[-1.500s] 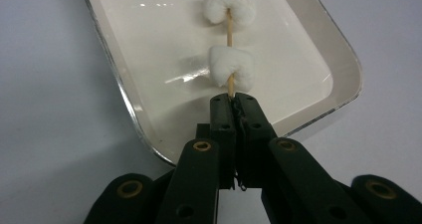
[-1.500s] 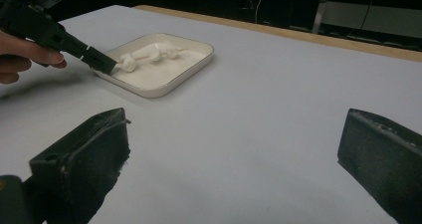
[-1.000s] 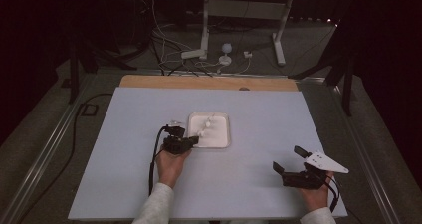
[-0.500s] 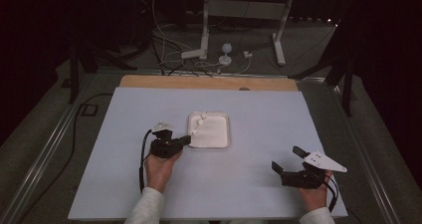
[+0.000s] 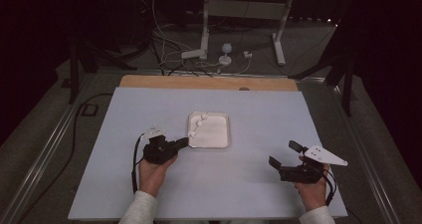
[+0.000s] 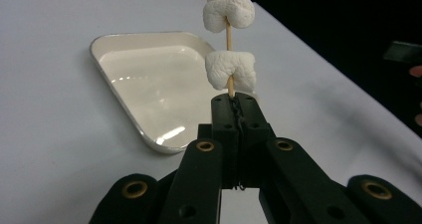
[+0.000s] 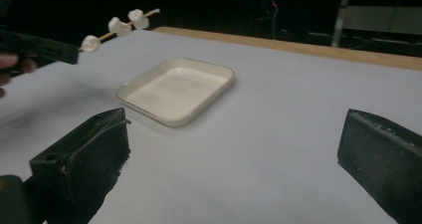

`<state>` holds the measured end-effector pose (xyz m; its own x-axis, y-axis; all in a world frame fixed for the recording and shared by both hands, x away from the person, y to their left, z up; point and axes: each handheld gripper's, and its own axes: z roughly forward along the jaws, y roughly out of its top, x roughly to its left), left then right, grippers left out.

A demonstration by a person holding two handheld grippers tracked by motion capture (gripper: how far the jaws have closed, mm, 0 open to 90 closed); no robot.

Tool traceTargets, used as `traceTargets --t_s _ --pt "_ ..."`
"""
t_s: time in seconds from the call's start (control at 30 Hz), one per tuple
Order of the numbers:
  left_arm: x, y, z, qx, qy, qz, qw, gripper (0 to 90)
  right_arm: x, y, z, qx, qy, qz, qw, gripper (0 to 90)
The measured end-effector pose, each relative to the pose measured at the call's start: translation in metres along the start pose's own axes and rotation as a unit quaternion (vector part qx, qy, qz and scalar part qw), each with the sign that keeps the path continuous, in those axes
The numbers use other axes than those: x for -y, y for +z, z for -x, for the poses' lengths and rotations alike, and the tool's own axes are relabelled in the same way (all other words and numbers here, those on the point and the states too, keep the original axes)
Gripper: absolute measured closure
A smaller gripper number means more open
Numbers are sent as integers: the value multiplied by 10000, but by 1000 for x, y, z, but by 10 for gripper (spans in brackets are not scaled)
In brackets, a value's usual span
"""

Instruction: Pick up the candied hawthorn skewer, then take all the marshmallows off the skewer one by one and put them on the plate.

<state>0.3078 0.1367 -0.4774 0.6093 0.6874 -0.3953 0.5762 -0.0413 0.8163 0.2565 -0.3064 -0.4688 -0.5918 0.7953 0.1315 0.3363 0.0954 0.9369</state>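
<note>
Three marshmallows (image 6: 230, 68) sit threaded on a thin wooden skewer (image 6: 229, 86), and we hold that skewer by its bare end in the left gripper (image 5: 182, 142), jaws pinched tight on the stick. In the high view this gripper sits at about eight o'clock from the tray (image 5: 209, 130), its tips almost at the tray's near-left corner, so the skewer reaches out over the tray's left rim toward eleven o'clock. In the left gripper view the stick rises straight out of the jaws, with the lowest marshmallow just above the pads. We judge the low grip is chosen to keep the pads off the soft pieces and leave them free to be slid along or off.

The white tray lies flat at the table's (image 5: 249, 184) middle and looks empty in both gripper views; we take it as the place where the pieces come from or go to.

The right gripper (image 5: 282, 154) rests low at four o'clock from the tray, well apart from it, jaws spread wide with nothing between them. We judge it is waiting to help.

Against the earlier frames, the left hand has drawn back from the tray's left edge toward seven o'clock, taking the skewer with it, while the right hand has kept its place.
</note>
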Motion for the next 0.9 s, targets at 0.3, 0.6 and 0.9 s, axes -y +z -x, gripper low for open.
traceTargets --t_s 0.3,0.6,0.9 --pt "-1 -5 5 214 88 130 9996 900 -30 24 -7 -543 -52 17 9985 0" --pt "0 -2 9 504 250 189 9982 900 -53 52 -16 -875 -39 14 9962 0" --pt "0 -1 13 648 321 213 9972 900 -76 88 -30 -1241 6 -123 9922 0"
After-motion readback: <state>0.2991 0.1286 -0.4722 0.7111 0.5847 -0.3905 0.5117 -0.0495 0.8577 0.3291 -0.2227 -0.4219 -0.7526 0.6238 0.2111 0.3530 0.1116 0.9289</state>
